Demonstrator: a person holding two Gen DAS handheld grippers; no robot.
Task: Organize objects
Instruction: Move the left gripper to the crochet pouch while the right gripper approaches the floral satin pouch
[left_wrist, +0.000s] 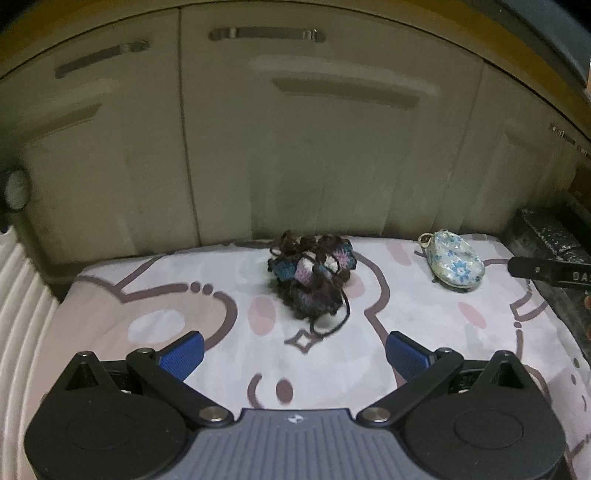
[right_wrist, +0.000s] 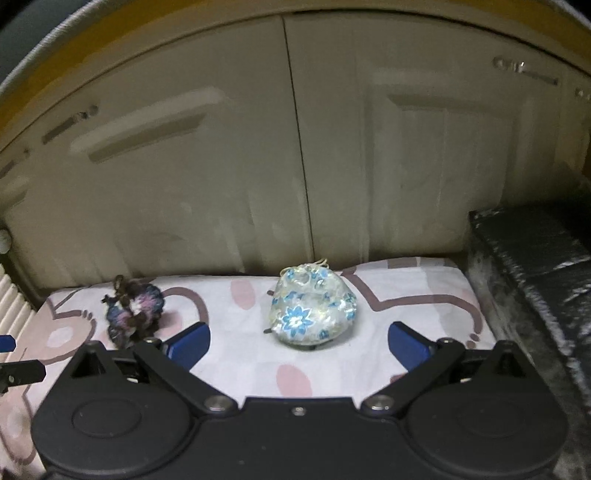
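Left wrist view: low over the patterned cloth (left_wrist: 110, 306), facing the cabinet doors (left_wrist: 295, 147), centred near the yarn bundle (left_wrist: 312, 275).
Right wrist view: equally low, same heading, set further right, close to the floral pouch (right_wrist: 314, 306).
Shared field: cloth, both objects, cabinet doors; right gripper's finger (left_wrist: 546, 271) intrudes at the left view's right edge.

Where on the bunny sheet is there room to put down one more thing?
The sheet is bare between the yarn bundle and the flowery pouch, and at the near left by the left claw. Only the back strip along the cupboard doors is crowded; both things sit there.
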